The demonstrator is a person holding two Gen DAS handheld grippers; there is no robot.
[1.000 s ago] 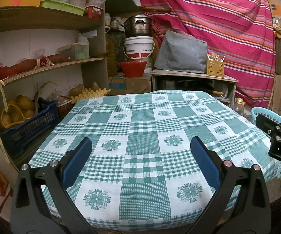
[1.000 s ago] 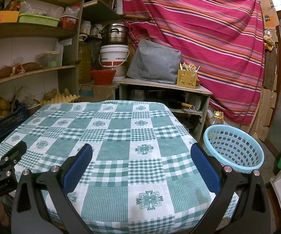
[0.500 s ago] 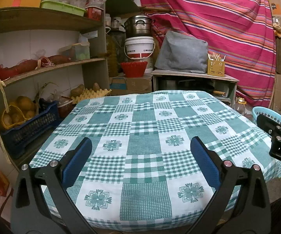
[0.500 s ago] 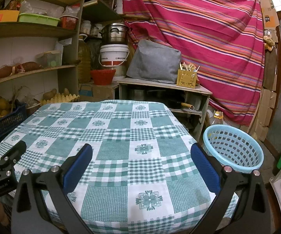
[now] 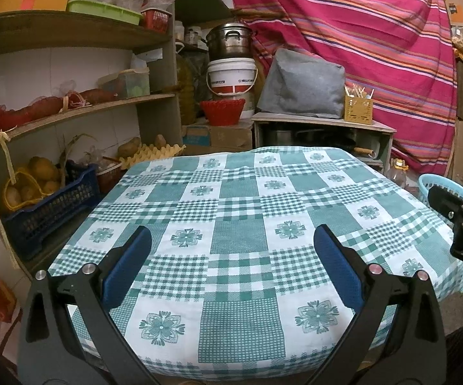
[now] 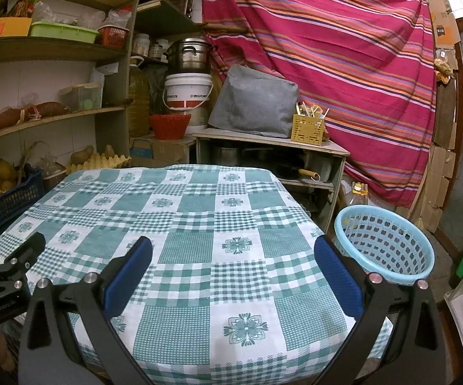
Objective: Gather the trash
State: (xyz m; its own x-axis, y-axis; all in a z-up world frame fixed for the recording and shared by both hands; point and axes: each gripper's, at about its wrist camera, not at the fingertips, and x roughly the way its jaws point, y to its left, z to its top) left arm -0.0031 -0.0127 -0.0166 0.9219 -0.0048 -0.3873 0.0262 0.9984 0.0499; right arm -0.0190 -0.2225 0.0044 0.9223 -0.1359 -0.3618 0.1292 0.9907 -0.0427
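Note:
A table under a green and white checked cloth (image 5: 241, 211) (image 6: 196, 224) fills both views; I see no trash on it. My left gripper (image 5: 231, 256) hangs open over the table's near edge, with nothing between its blue pads. My right gripper (image 6: 231, 256) is open too, over the near right part of the cloth. A light blue plastic basket (image 6: 384, 250) stands on the floor to the right of the table; its rim (image 5: 437, 181) peeks out in the left wrist view. Each gripper shows at the edge of the other's view: the right one (image 5: 459, 224), the left one (image 6: 3, 276).
Wooden shelves (image 5: 71, 109) on the left hold vegetables, a dark blue crate (image 5: 48, 211) and an egg tray (image 5: 151, 154). Behind the table stands a low cabinet (image 6: 270, 147) with a grey cover and a yellow utensil holder (image 6: 307, 130). A striped red curtain (image 6: 327, 51) hangs at the back.
Both views have shifted only slightly; the table sits a little lower in the left wrist view. Both grippers stay open.

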